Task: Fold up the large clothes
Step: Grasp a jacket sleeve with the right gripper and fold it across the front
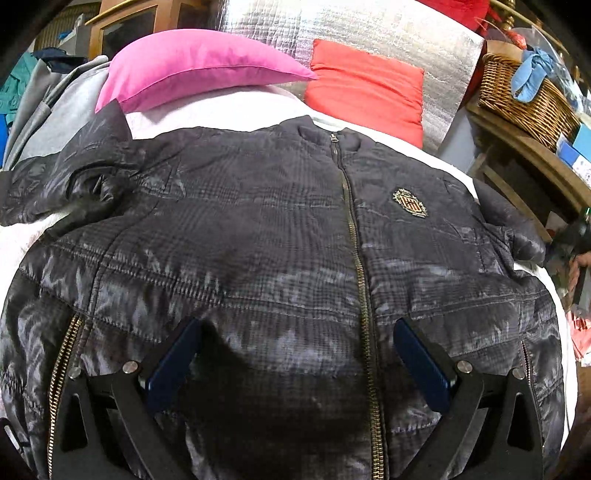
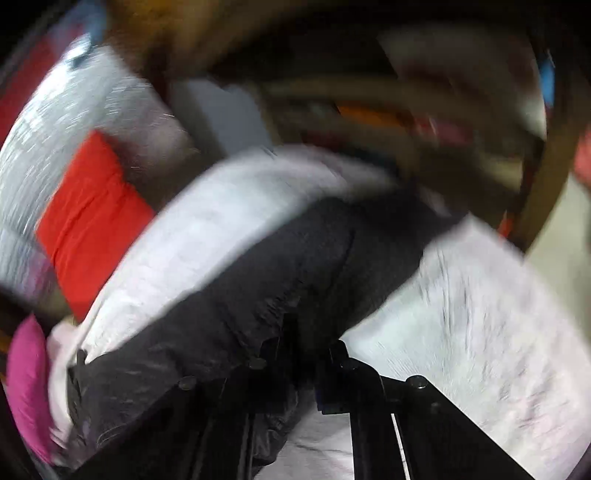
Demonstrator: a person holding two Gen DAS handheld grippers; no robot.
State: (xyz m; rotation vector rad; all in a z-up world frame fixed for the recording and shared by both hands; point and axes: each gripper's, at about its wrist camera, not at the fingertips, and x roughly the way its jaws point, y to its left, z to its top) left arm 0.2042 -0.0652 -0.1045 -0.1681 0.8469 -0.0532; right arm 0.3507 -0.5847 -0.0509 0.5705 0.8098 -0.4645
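A dark grey quilted jacket [image 1: 280, 236] lies front up on a white bed [image 1: 236, 110], zipped, with a gold crest on the chest. My left gripper [image 1: 297, 343] is open, its blue pads [image 1: 173, 365] spread just above the jacket's lower front near the zipper, holding nothing. In the blurred right wrist view, my right gripper [image 2: 306, 354] is shut on the jacket's sleeve [image 2: 280, 280], with the dark cloth bunched between the fingers over the white bed [image 2: 480, 314]. The right gripper also shows at the far right edge of the left wrist view [image 1: 581, 251].
A pink pillow [image 1: 192, 66] and a red pillow [image 1: 365, 85] lie at the head of the bed against a silver quilted panel [image 1: 332, 26]. A wicker basket [image 1: 524, 96] sits on a wooden shelf at right. Grey clothes [image 1: 48, 107] are piled at left.
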